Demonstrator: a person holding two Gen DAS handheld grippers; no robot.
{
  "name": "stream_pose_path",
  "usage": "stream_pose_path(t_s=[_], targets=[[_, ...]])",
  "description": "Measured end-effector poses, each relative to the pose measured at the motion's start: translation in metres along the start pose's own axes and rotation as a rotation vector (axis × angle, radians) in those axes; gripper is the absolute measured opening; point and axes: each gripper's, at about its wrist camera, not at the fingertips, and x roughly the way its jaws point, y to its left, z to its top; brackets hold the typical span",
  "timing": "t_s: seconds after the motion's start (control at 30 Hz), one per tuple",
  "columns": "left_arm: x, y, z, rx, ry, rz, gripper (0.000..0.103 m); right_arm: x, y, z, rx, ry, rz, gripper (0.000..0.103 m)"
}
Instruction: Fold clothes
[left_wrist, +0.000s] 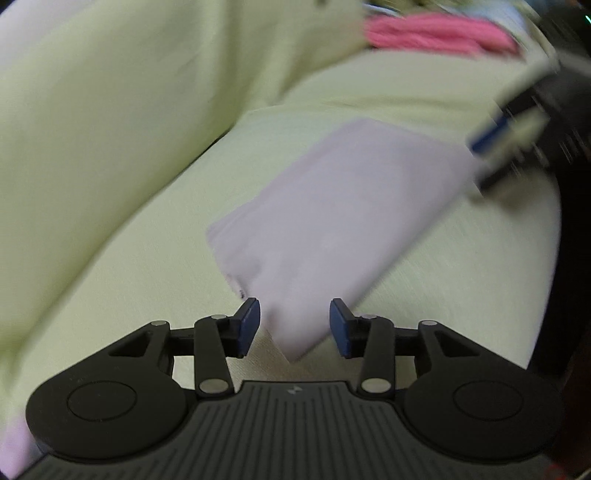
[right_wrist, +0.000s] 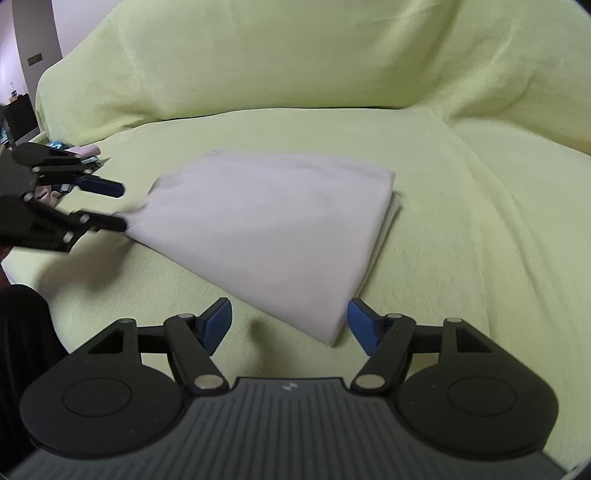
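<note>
Folded pale garment lying on green-covered sofa seat.
Soft, light, limp; best taken at corner layers. Left tongs and right tongs both parted, gripping nothing.

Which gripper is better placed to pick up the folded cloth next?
Probably the right gripper: its open jaws flank the near corner of the folded cloth. The left gripper is open at the far edge.
</note>
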Motion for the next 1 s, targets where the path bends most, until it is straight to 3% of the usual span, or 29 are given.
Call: stream_pose_path(t_s=[0.1, 0.2, 0.33, 0.5, 0.6, 0.67, 0.7, 0.73, 0.8, 0.83, 1.0], targets=[[0.003, -0.022, -0.001, 0.158, 0.001, 0.039, 0.048, -0.001, 0.008, 0.000, -0.051, -0.010, -0.016, 0.066], [0.011, -0.037, 0.001, 0.291, -0.001, 0.073, 0.048, 0.002, 0.027, 0.002, -0.180, -0.011, -0.045, 0.064], [0.024, -0.052, 0.009, 0.401, -0.030, 0.109, 0.048, 0.021, 0.062, -0.001, -0.482, 0.020, -0.127, 0.043], [0.036, -0.064, 0.009, 0.525, -0.062, 0.160, 0.049, 0.037, 0.101, -0.017, -0.866, -0.028, -0.231, 0.041], [0.035, -0.061, 0.009, 0.528, -0.051, 0.158, 0.049, 0.040, 0.105, -0.026, -1.003, -0.044, -0.273, 0.041], [0.034, -0.055, 0.009, 0.486, -0.024, 0.152, 0.047, 0.039, 0.097, -0.028, -1.028, -0.037, -0.312, 0.041], [0.034, -0.052, 0.009, 0.464, -0.006, 0.146, 0.038, 0.038, 0.092, -0.029, -1.030, -0.031, -0.327, 0.041], [0.034, -0.050, 0.008, 0.443, 0.011, 0.138, 0.019, 0.037, 0.087, -0.030, -1.031, -0.025, -0.340, 0.040], [0.034, -0.051, 0.007, 0.415, 0.039, 0.122, 0.005, 0.037, 0.081, -0.030, -1.037, -0.006, -0.352, 0.027], [0.033, -0.053, 0.007, 0.416, 0.043, 0.124, 0.002, 0.039, 0.080, -0.030, -1.042, 0.012, -0.354, 0.012], [0.010, -0.064, 0.009, 0.363, 0.051, 0.089, 0.001, 0.029, 0.077, -0.029, -1.027, 0.025, -0.346, 0.008]])
